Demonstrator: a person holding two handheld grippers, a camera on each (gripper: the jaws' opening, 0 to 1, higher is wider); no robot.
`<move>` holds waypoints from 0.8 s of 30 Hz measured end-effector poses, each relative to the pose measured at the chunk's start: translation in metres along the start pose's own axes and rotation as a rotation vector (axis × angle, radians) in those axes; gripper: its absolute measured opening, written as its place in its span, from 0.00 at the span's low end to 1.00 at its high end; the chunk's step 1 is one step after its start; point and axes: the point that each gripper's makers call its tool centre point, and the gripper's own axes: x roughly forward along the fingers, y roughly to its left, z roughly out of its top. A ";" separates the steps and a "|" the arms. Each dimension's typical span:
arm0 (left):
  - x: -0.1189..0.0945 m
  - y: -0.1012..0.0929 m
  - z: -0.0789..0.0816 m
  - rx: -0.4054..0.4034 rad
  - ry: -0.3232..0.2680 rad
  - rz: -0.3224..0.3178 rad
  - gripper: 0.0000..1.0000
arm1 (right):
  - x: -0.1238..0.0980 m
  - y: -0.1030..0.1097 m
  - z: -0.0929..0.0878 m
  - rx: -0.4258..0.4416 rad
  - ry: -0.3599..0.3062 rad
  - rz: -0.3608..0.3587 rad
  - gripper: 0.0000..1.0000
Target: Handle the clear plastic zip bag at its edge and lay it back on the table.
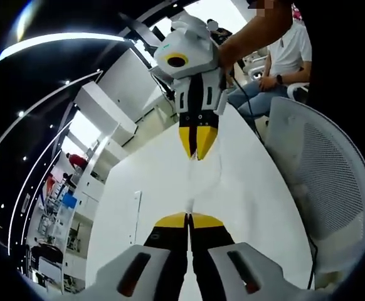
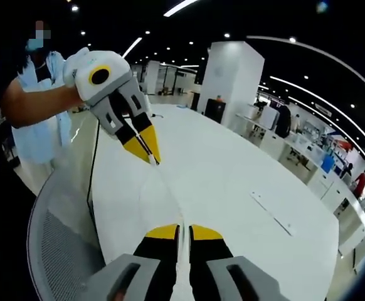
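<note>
The clear plastic zip bag (image 1: 202, 183) hangs stretched between my two grippers above the white table (image 1: 151, 182). In the left gripper view my left gripper (image 1: 189, 217) is shut on the bag's near edge. My right gripper (image 1: 197, 153), held by a hand, comes down from the top and is shut on the far edge. In the right gripper view the bag (image 2: 170, 195) shows as a thin taut line. It runs from my right gripper (image 2: 184, 229) up to my left gripper (image 2: 152, 158). The bag is nearly see-through and its outline is faint.
A white mesh chair (image 1: 323, 179) stands at the table's side, seen again as the chair (image 2: 57, 251). A seated person (image 1: 286, 53) is beyond it. A thin flat strip (image 2: 273, 214) lies on the table (image 2: 232, 182). A dark cable (image 2: 93, 166) runs along the table edge.
</note>
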 end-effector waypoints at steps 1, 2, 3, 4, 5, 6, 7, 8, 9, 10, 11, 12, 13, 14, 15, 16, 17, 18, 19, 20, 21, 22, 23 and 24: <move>0.000 0.000 0.000 -0.002 0.000 0.000 0.00 | -0.003 -0.002 0.002 0.003 -0.012 -0.009 0.04; -0.001 0.001 -0.002 -0.004 0.002 0.001 0.00 | -0.006 -0.004 0.003 0.012 -0.022 -0.013 0.05; -0.001 0.001 -0.002 -0.004 0.002 0.001 0.00 | -0.008 -0.005 0.003 0.016 -0.025 -0.016 0.06; -0.001 0.001 -0.003 -0.007 0.005 0.000 0.00 | -0.010 -0.006 0.003 0.015 -0.026 -0.020 0.06; -0.001 0.001 -0.003 -0.009 0.005 0.000 0.00 | -0.014 -0.008 0.001 0.010 -0.020 -0.027 0.07; -0.001 0.001 -0.003 -0.010 0.006 -0.001 0.00 | -0.016 -0.008 0.000 0.010 -0.018 -0.028 0.07; -0.002 0.001 -0.003 -0.010 0.006 0.000 0.00 | -0.019 -0.009 -0.001 0.011 -0.019 -0.030 0.08; -0.002 0.002 -0.003 -0.011 0.006 0.000 0.00 | -0.022 -0.009 -0.002 0.013 -0.018 -0.034 0.08; -0.002 0.002 -0.003 -0.011 0.007 0.001 0.00 | -0.024 -0.010 -0.004 0.013 -0.016 -0.037 0.08; -0.002 0.003 -0.003 -0.011 0.008 0.001 0.00 | -0.025 -0.010 -0.005 0.013 -0.014 -0.038 0.09; -0.002 0.003 -0.004 -0.013 0.010 -0.001 0.00 | -0.028 -0.010 -0.007 0.014 -0.008 -0.039 0.09; -0.002 0.003 -0.004 -0.013 0.011 -0.001 0.00 | -0.029 -0.011 -0.009 0.014 -0.006 -0.041 0.09; -0.002 0.003 -0.005 -0.012 0.012 0.000 0.00 | -0.031 -0.011 -0.010 0.016 -0.004 -0.044 0.09; -0.003 0.003 -0.005 -0.013 0.013 -0.001 0.00 | -0.033 -0.012 -0.011 0.020 -0.005 -0.048 0.09; -0.003 0.004 -0.005 -0.012 0.013 0.000 0.00 | -0.034 -0.012 -0.012 0.023 -0.004 -0.048 0.10; -0.003 0.004 -0.005 -0.014 0.013 0.000 0.00 | -0.036 -0.012 -0.014 0.027 0.000 -0.050 0.10; -0.004 0.005 -0.005 -0.015 0.011 0.002 0.00 | -0.036 -0.012 -0.015 0.026 0.004 -0.049 0.10; -0.004 0.005 -0.004 -0.017 0.009 0.003 0.00 | -0.037 -0.013 -0.018 0.027 0.010 -0.053 0.10; -0.005 0.006 -0.004 -0.017 0.009 0.005 0.00 | -0.037 -0.013 -0.020 0.028 0.012 -0.053 0.11; -0.006 0.007 -0.004 -0.016 0.009 0.007 0.00 | -0.037 -0.012 -0.023 0.031 0.016 -0.054 0.11; -0.008 0.008 -0.003 -0.016 0.008 0.010 0.00 | -0.037 -0.012 -0.025 0.032 0.018 -0.054 0.12; -0.009 0.009 -0.003 -0.017 0.006 0.014 0.00 | -0.037 -0.012 -0.027 0.032 0.022 -0.052 0.12; -0.011 0.011 -0.001 -0.021 0.000 0.019 0.00 | -0.036 -0.011 -0.030 0.032 0.028 -0.054 0.12; -0.012 0.012 -0.001 -0.024 -0.004 0.023 0.00 | -0.035 -0.010 -0.034 0.033 0.032 -0.053 0.12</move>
